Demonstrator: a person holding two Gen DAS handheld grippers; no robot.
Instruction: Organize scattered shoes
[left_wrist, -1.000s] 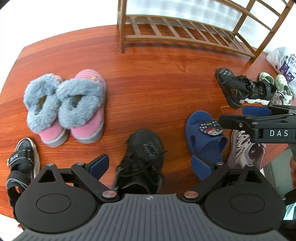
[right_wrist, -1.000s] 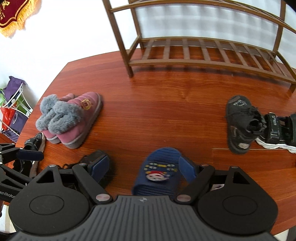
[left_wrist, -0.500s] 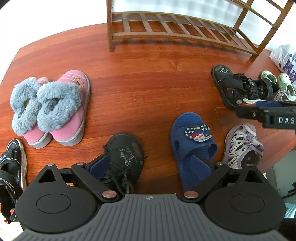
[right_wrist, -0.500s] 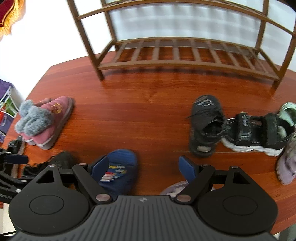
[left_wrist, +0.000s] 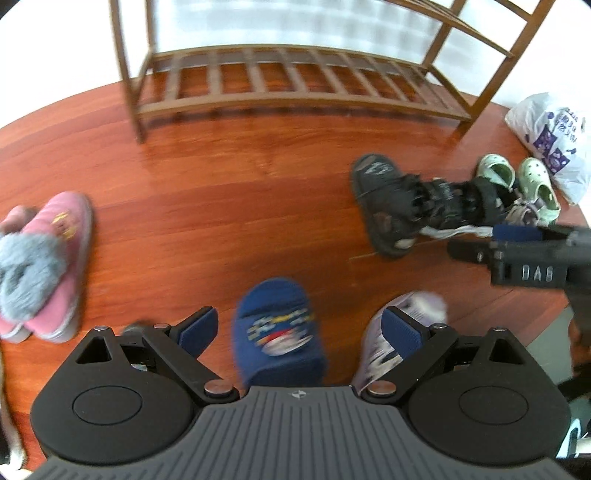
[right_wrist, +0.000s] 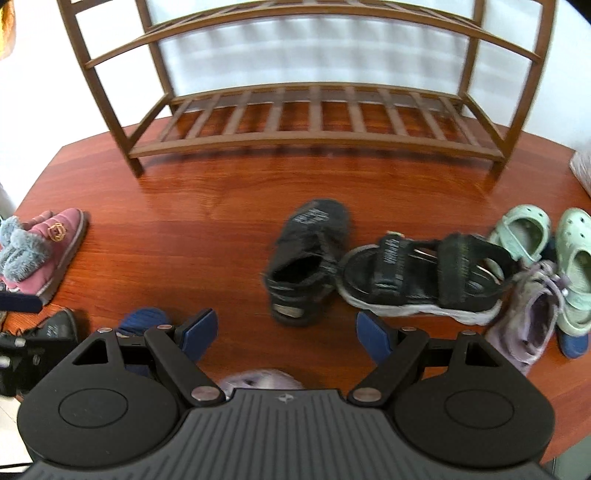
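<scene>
Change since earlier: both grippers have been swung rightward; the blue slipper (left_wrist: 279, 328), formerly off to the right of the left gripper (left_wrist: 298, 328), is now framed between its pads, and the black laced shoe has been left behind at its left edge.
Left gripper: jaws are spread wide and nothing is held; the slipper lies between and below the pads, apparently untouched.
Right gripper (right_wrist: 283, 334): jaws are likewise wide apart and empty; bare floor is framed between them.
Targets ahead of right gripper: a black high-top shoe (right_wrist: 308, 258) sits just beyond the pads, a black strap sandal (right_wrist: 424, 275) ahead to the right, touching it.
Lilac sneaker (left_wrist: 402, 332): partly hidden behind the left gripper's right pad.
Shoe rack (right_wrist: 314, 118): stands well beyond both grippers, its shelves unfilled.
Step judged: a slipper pick is being lined up.
Advice: the gripper should be lowered squarely, the pads closed across the slipper's sides behind the cartoon strap, and the lilac sneaker kept outside the right pad.
</scene>
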